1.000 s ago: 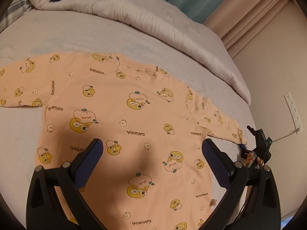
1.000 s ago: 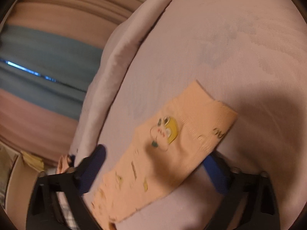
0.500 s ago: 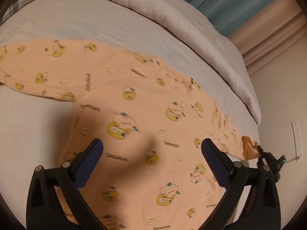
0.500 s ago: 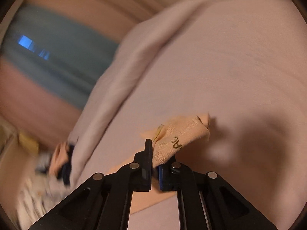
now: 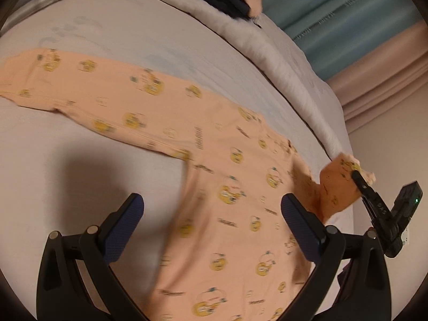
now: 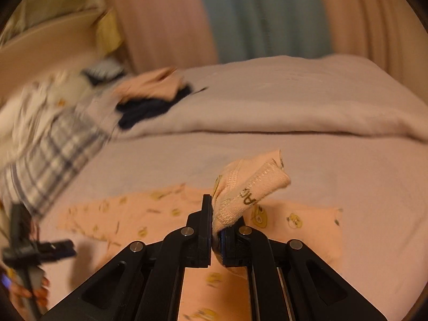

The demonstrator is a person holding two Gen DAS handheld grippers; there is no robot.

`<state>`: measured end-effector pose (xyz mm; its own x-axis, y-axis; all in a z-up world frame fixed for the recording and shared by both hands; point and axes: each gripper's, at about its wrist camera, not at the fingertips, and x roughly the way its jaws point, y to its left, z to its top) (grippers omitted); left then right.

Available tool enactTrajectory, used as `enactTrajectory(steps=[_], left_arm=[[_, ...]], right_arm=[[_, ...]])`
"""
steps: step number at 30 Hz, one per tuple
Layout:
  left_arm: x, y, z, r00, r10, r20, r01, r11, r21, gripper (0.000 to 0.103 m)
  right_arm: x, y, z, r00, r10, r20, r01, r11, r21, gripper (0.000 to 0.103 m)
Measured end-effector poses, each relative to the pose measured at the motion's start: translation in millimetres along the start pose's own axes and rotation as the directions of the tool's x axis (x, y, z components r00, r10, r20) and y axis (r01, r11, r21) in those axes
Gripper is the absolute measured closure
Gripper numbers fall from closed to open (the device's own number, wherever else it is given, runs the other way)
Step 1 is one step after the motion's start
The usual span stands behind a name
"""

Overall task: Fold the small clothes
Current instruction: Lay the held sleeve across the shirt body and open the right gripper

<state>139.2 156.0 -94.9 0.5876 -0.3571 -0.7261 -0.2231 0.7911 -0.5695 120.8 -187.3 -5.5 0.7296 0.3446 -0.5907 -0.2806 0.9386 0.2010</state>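
Note:
A small peach long-sleeved shirt with yellow cartoon prints lies spread flat on the pale bed sheet. Its left sleeve stretches out to the left. My right gripper is shut on the cuff of the right sleeve and holds it lifted off the sheet; in the left wrist view that gripper shows at the right with the sleeve raised and bent over toward the shirt's body. My left gripper hovers open above the shirt's lower body, nothing between its fingers.
A thick pale duvet is bunched along the far side of the bed. Folded dark and peach clothes lie on it, next to a plaid pillow. Curtains hang behind. The bed edge and a wall run along the right.
My right gripper shut on the right sleeve's cuff, lifted it and rolled to level while swinging over the shirt. My left gripper slid sideways over the shirt and stayed open.

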Motion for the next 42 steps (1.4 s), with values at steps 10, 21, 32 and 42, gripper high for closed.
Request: enactTrajectory(steps=[10, 21, 32, 42], left_arm=[[-12.2, 38.6, 0.7, 1.000, 0.031, 0.007, -0.030, 0.999, -0.035, 0.001], [-8.6, 24.5, 9.3, 1.000, 0.001, 0.018, 0.000, 1.000, -0.022, 0.001], [38.0, -51.1, 22.6, 0.990, -0.138, -0.022, 0.139, 0.984, 0.107, 0.002], [137.6, -64.8, 11.3, 0.982, -0.048, -0.185, 0.073, 0.989, 0.130, 0.047]], right_arm=[[92.2, 126.0, -52.2, 0.992, -0.064, -0.110, 0.029, 0.956, -0.293, 0.096], [70.9, 99.4, -41.7, 0.946, 0.244, -0.213, -0.268, 0.959, -0.088, 0.038], [12.2, -50.6, -58.0, 0.987, 0.067, -0.149, -0.042, 0.985, 0.165, 0.051], [18.9, -77.4, -73.2, 0.985, -0.016, -0.174, 0.051, 0.979, 0.197, 0.073]])
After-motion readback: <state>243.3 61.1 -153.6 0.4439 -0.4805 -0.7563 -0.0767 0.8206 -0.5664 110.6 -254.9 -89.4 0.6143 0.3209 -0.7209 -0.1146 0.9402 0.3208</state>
